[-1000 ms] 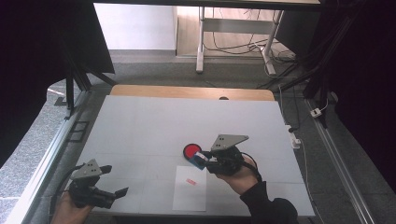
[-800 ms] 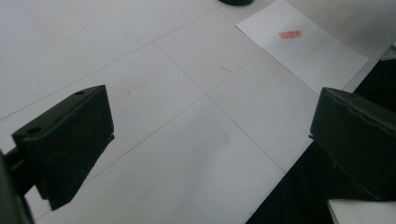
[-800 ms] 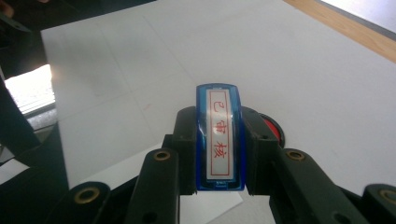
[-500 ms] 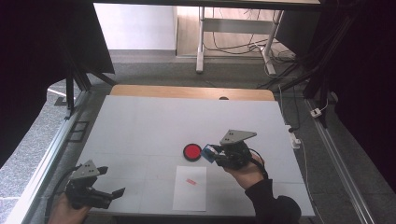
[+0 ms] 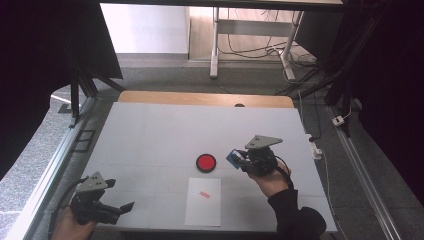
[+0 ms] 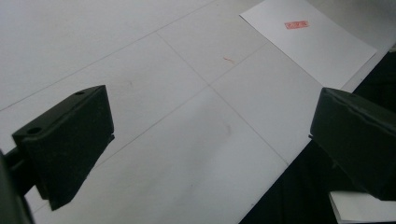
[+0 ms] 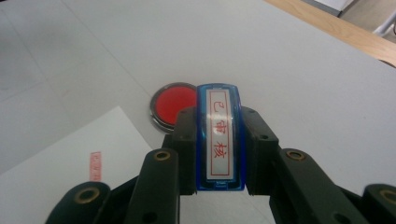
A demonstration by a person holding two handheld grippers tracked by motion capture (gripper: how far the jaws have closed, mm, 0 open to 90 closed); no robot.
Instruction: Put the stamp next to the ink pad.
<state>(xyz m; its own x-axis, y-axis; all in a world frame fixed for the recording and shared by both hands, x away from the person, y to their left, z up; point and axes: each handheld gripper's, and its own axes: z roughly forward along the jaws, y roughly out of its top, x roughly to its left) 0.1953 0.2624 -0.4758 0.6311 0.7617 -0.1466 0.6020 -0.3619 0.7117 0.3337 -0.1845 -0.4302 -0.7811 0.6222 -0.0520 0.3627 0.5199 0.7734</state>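
Blue plastic and red lettering mark the stamp point(image 7: 219, 137) clamped between the black jaws of the right gripper point(image 5: 239, 159), which grips it from both sides so that its labelled face looks back at the gripper's own camera. In the high view the stamp point(image 5: 232, 157) juts from the gripper toward 9 o'clock, above the white table point(image 5: 165, 130) and just beside the round red ink pad point(image 5: 206, 162), which sits at the stamp's 9 o'clock and apart from it. In the right gripper view the ink pad point(image 7: 173, 103) lies on the table beyond the stamp, at about 11 o'clock from it.

A white sheet of paper point(image 5: 203, 201) lies at 6 o'clock from the ink pad, near the table's front edge, and carries a small red stamped mark point(image 5: 204, 194) in its upper half; the same mark point(image 7: 95, 165) shows on the sheet at 9 o'clock in the right gripper view.

The left gripper point(image 5: 122, 209) rests at the table's front-left corner, well apart from the paper, its jaws spread wide with nothing between them. Its own view looks across bare tabletop to the paper point(image 6: 308, 39) at 1 o'clock.
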